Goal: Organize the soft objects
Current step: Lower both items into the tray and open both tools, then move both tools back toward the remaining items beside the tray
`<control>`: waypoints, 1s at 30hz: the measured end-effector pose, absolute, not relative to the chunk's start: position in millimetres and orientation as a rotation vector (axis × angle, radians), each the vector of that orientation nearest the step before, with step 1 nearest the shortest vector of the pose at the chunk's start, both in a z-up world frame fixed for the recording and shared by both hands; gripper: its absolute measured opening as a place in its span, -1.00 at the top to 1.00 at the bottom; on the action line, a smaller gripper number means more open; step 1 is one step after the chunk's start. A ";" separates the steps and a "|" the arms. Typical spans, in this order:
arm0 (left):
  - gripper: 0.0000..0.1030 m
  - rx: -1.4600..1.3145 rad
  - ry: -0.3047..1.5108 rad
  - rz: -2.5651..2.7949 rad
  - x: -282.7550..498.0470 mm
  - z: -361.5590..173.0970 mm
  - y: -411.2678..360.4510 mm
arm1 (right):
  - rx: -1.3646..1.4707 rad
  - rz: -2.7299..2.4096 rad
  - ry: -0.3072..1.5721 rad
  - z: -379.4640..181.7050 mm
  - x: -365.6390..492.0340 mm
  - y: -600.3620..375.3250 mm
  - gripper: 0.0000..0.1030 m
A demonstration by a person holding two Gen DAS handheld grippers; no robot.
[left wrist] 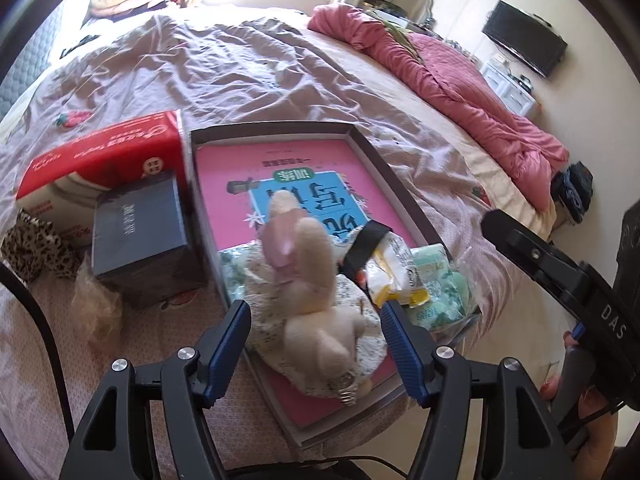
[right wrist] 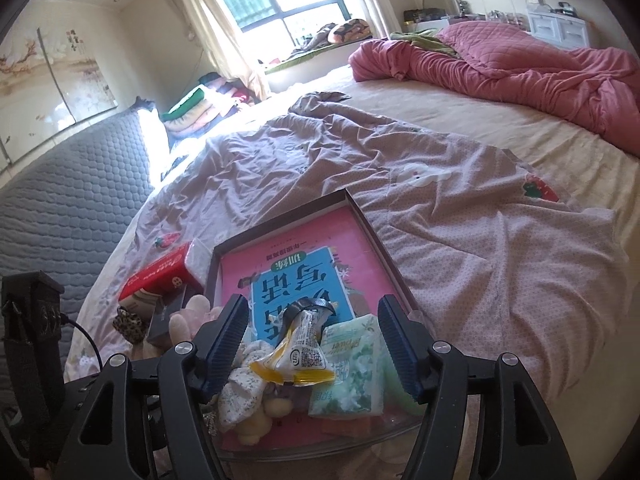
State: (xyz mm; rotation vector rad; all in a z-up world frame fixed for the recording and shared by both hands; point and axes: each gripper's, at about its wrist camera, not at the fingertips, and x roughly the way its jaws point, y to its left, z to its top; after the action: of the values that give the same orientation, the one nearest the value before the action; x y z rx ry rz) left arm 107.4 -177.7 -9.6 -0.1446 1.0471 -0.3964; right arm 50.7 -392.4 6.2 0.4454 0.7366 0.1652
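Observation:
A cream plush bunny [left wrist: 312, 280] in a floral dress lies in a shallow brown-rimmed box [left wrist: 372, 152] on a pink and blue book [left wrist: 280, 168]. My left gripper [left wrist: 316, 344] is open, its blue pads on either side of the bunny's body without pressing it. Beside the bunny lie a yellow and white snack packet [right wrist: 296, 360] with a black top and a pale green tissue pack [right wrist: 352, 368]. My right gripper [right wrist: 314, 344] hangs open just above these two, gripping nothing. The bunny's ears [right wrist: 184, 320] peek past its left finger.
The box sits on a rumpled lilac sheet [right wrist: 440, 240] on a bed. Left of it stand a red carton [left wrist: 104, 152] and a dark blue box [left wrist: 140, 232], with a leopard scrunchie [left wrist: 32, 248] and a crumpled clear bag [left wrist: 96, 304]. A pink quilt [right wrist: 520, 60] is heaped far right.

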 end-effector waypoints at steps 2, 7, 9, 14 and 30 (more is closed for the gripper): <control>-0.30 -0.168 1.043 -0.394 106.6 -8.0 -170.5 | 0.440 0.169 0.735 7.8 50.0 -390.2 -0.34; -0.36 -0.173 1.014 -0.400 98.3 4.0 -162.7 | 0.422 0.186 0.723 16.5 48.8 -382.3 -0.35; -0.39 -0.172 1.000 -0.398 94.6 9.9 -159.4 | 0.414 0.194 0.719 20.2 48.1 -379.0 -0.36; -0.44 -0.148 0.972 -0.349 86.7 23.7 -146.4 | 0.382 0.221 0.700 33.8 44.2 -365.7 -0.44; -0.45 -0.214 0.900 -0.213 70.8 45.6 -64.1 | 0.240 0.351 0.685 63.3 37.4 -289.3 -0.44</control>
State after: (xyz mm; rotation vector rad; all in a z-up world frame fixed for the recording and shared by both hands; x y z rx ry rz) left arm 70.8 -64.1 45.6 -0.2143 0.9005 -0.2135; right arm 37.4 -289.3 63.3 0.2396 0.6851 0.3513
